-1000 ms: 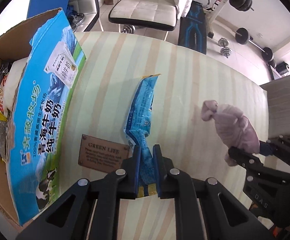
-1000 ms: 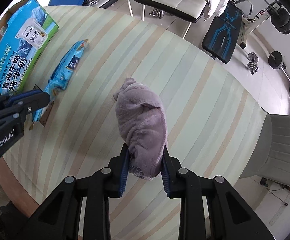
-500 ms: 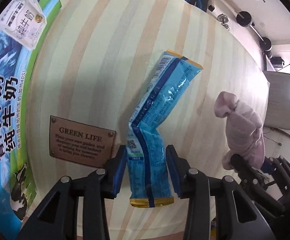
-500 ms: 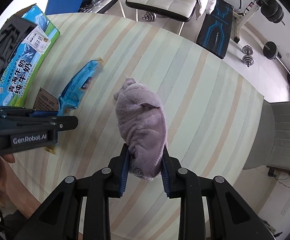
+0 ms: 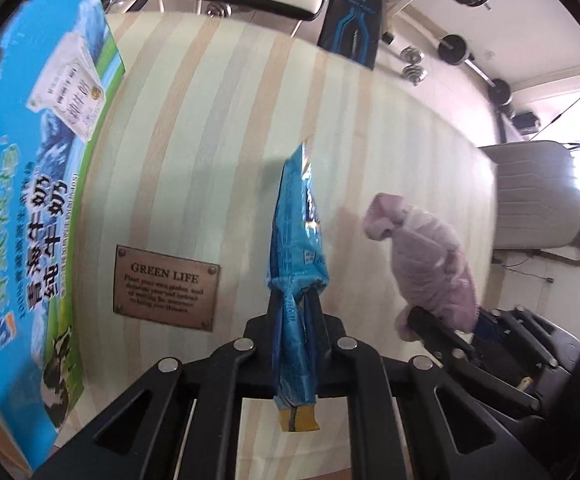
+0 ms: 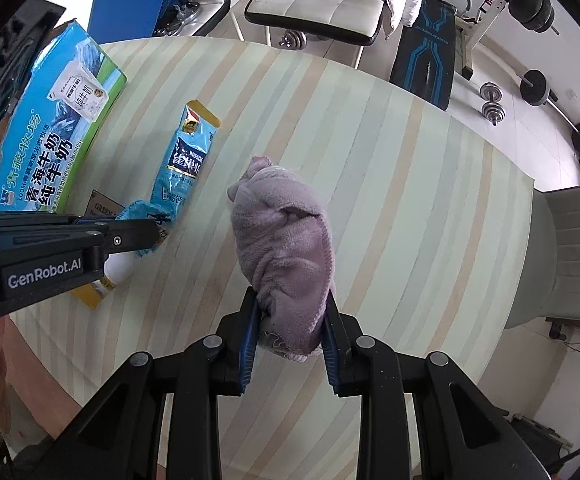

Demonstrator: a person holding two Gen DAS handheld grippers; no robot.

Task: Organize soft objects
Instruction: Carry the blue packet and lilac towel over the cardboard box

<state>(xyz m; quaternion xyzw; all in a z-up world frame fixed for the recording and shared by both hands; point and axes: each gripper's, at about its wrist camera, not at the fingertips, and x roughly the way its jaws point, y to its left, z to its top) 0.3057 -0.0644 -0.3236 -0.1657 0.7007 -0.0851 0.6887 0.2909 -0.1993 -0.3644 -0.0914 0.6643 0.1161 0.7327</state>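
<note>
- Milk carton box (image 6: 49,136) at the tabletop's (image 6: 390,184) left edge.
- Snack packet (image 6: 181,168) just right of the box, on the tabletop, near end in the left claw (image 5: 294,316).
- Plaque (image 5: 165,286) between box and packet.
- Rolled towel (image 6: 285,256) right of the packet, in the right claw (image 6: 290,336).
- Chair (image 6: 322,4) beyond the tabletop's far edge.

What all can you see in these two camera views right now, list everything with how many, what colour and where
blue packet: one, blue with yellow ends, near end pinched in the left gripper, far end toward the table
towel: one, pale purple, bunched, clamped in the right gripper above the table
milk carton box: one, blue and green, open cardboard, at the table's left edge
plaque: one, brown, flat on the table beside the box
table: one, striped cream and pale green
chairs: two, white, beyond the table and to its right
dumbbells and weights: several, dark, on the floor behind
left gripper: black, shut on the packet
right gripper: black with blue pads, shut on the towel
</note>
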